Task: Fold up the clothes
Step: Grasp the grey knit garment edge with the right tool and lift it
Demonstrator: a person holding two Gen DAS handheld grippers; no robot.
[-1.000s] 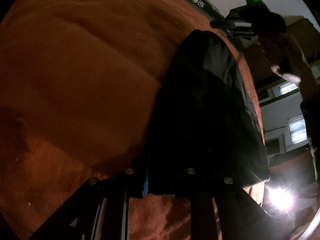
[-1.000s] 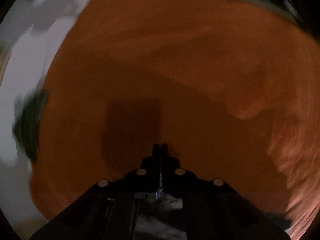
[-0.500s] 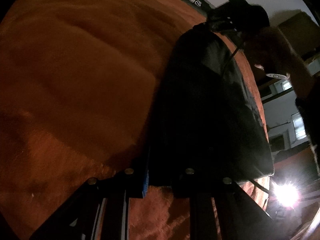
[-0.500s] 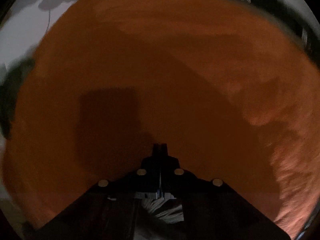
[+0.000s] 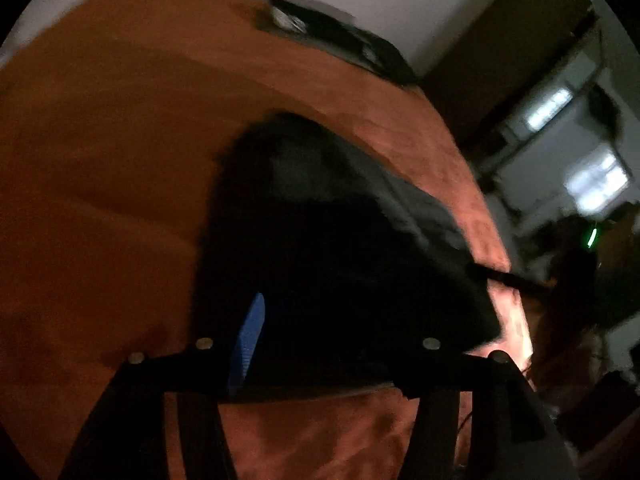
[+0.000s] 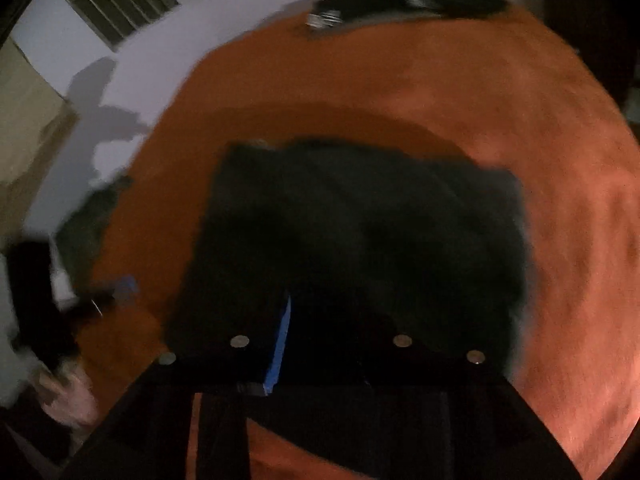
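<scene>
Folded black garment [image 5: 340, 248] lies mid-frame on the orange blanket [image 5: 100, 160]. Left gripper [image 5: 332, 344] and right gripper [image 6: 320, 336] jaws are opening, fairly wide, over its near edge; whether they pinch cloth is too dark to tell.

Both grippers are angled steeply down and both sets of jaws are opening right now. The left gripper [image 5: 332, 344] has its jaws spread pretty wide, one blue pad [image 5: 248, 344] showing on the inner face of the left finger; the dark cloth sits between the fingers but the pads don't look pressed on it. The right gripper [image 6: 320, 344] is open narrower, with a blue pad [image 6: 280, 344] on its left finger and again cloth in the gap, not clamped. In the right wrist view a blurry bare hand [image 6: 68, 396] shows at the near left edge.
</scene>
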